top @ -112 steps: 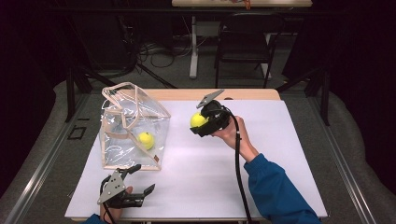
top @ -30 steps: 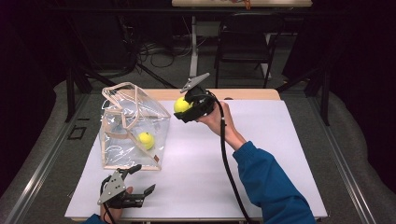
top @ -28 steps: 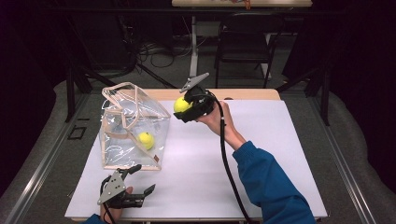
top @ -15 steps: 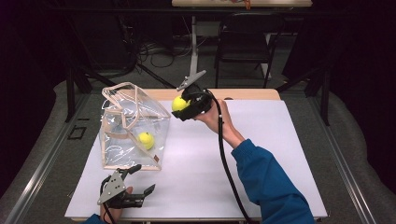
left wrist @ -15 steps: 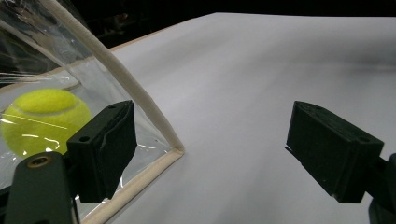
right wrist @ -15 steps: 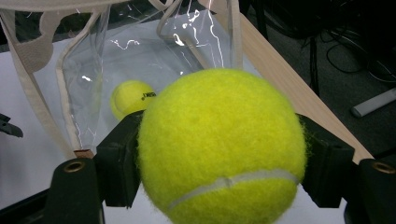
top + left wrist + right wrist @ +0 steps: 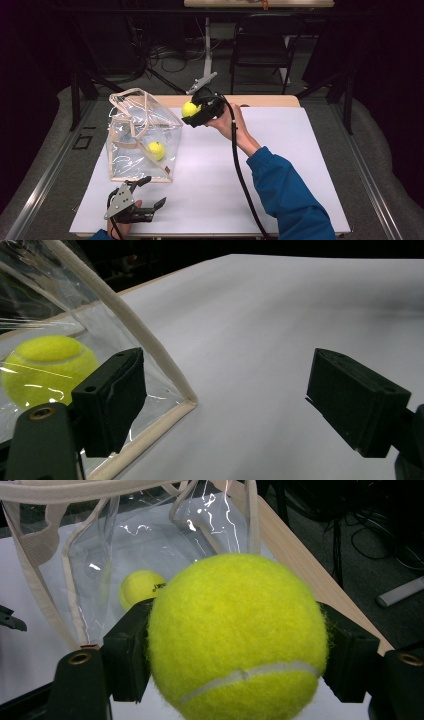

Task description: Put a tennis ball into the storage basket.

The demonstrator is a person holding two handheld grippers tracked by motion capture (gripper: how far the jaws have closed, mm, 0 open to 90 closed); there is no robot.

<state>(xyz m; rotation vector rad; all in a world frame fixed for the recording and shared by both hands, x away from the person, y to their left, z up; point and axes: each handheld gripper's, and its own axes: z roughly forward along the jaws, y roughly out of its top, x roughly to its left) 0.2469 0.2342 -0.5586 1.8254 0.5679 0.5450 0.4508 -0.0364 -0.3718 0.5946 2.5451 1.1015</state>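
Observation:
A clear plastic bag (image 7: 141,135) with cream trim stands on the white table (image 7: 280,165) at the left. A yellow tennis ball (image 7: 156,150) lies inside it, also seen through the bag's wall as the inner ball (image 7: 47,367) and the far ball (image 7: 140,586). My right gripper (image 7: 191,111) hangs above the table just right of the bag's top, shut on a second tennis ball (image 7: 237,637). My left gripper (image 7: 148,192) rests near the table's front left edge, open, with nothing between its fingers; the bag's corner (image 7: 187,401) lies close before it.
A wooden strip (image 7: 235,101) runs along the table's far edge. Beyond it stand a dark chair (image 7: 262,47) and metal stands on a grey floor. The white surface spreads to the right of the bag.
My right gripper has carried its ball a little to the left, closer to the bag's top. The left gripper has stayed put.

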